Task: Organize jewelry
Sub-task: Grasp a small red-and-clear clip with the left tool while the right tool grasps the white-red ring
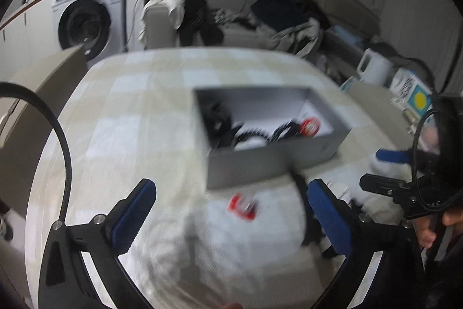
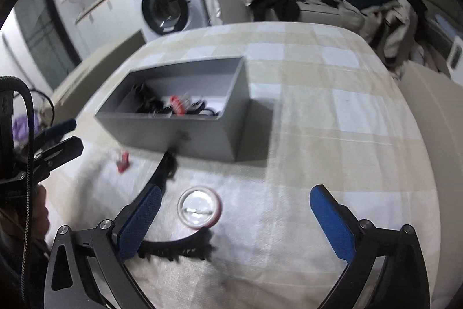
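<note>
One grey box [image 2: 185,132] sits open-topped on the checked tablecloth [image 2: 332,94], long axis running left-right in the right wrist view, its right end angled toward the far side; inside is a tangle of dark pieces plus one red item [image 2: 177,105], count of the dark ones unclear from blur. In front of it, on a white cloth [image 2: 260,222]: one red clip [image 2: 123,162], one round clear-lidded case [image 2: 199,210] with a pinkish rim, one black toothed headband [image 2: 179,246] curving left-right nearest the camera, one black strap-like piece [image 2: 167,164] running from near the box toward the camera. Left gripper [image 1: 231,210] jaws spread wide, nothing between the pads, red clip [image 1: 242,206] on the cloth beyond them. Right gripper [image 2: 235,219] also fully spread, holding nothing; round case lies between its fingers, untouched; its left finger [image 2: 139,222] overlaps the headband end, contact unclear.
</note>
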The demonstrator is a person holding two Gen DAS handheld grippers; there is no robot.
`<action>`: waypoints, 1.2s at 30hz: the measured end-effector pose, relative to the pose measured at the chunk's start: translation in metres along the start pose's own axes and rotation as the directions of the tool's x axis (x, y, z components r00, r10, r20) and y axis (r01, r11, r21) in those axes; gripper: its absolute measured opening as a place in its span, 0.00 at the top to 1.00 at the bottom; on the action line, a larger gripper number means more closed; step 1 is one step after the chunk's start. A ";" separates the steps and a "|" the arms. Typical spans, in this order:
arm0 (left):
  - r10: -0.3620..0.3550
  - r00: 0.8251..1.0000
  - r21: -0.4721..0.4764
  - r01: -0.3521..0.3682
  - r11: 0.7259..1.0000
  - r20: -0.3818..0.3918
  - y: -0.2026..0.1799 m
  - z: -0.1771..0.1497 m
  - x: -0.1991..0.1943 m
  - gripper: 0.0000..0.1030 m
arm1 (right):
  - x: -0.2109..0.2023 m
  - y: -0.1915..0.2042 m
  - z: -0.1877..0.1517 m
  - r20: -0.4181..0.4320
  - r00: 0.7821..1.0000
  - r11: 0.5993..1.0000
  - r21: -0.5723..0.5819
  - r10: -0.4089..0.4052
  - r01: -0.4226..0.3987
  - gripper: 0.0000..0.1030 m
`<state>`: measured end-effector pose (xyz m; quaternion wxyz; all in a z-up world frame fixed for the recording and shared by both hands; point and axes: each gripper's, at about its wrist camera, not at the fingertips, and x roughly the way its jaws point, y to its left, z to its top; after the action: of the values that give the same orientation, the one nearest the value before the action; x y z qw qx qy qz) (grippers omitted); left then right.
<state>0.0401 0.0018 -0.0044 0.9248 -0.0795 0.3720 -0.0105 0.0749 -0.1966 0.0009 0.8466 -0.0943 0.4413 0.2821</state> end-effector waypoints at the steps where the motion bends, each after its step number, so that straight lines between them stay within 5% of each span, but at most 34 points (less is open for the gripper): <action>1: 0.012 1.000 -0.008 -0.012 1.000 -0.016 0.002 -0.003 0.003 0.01 | 0.004 0.005 -0.001 -0.012 1.000 1.000 -0.021 -0.005 0.004 0.00; 15: 0.017 0.993 0.000 -0.017 1.000 -0.117 0.006 -0.013 0.023 0.02 | 0.034 0.027 -0.015 -0.100 0.988 0.984 -0.151 -0.115 0.099 0.09; 22: -0.015 0.990 0.068 0.024 0.997 -0.138 -0.003 -0.013 0.029 0.48 | 0.032 0.017 -0.010 -0.096 0.986 0.981 -0.147 -0.138 0.123 0.14; 27: -0.020 0.990 0.117 0.036 0.993 -0.137 -0.009 -0.013 0.031 0.57 | 0.028 0.009 -0.013 -0.100 0.987 0.987 -0.114 -0.122 0.110 0.20; 32: -0.034 0.989 0.130 0.053 0.990 -0.145 -0.011 -0.011 0.034 0.83 | 0.024 0.006 -0.015 -0.094 0.991 0.991 -0.100 -0.100 0.090 0.25; 36: -0.053 0.990 0.131 0.070 0.989 -0.128 -0.011 -0.008 0.030 0.88 | 0.026 0.011 -0.013 -0.090 0.992 0.990 -0.113 -0.092 0.081 0.26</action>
<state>0.0568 -0.0128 -0.0288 0.9023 -0.0272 0.4246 -0.0692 0.0711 -0.1830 -0.0266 0.8297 -0.1727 0.4606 0.2640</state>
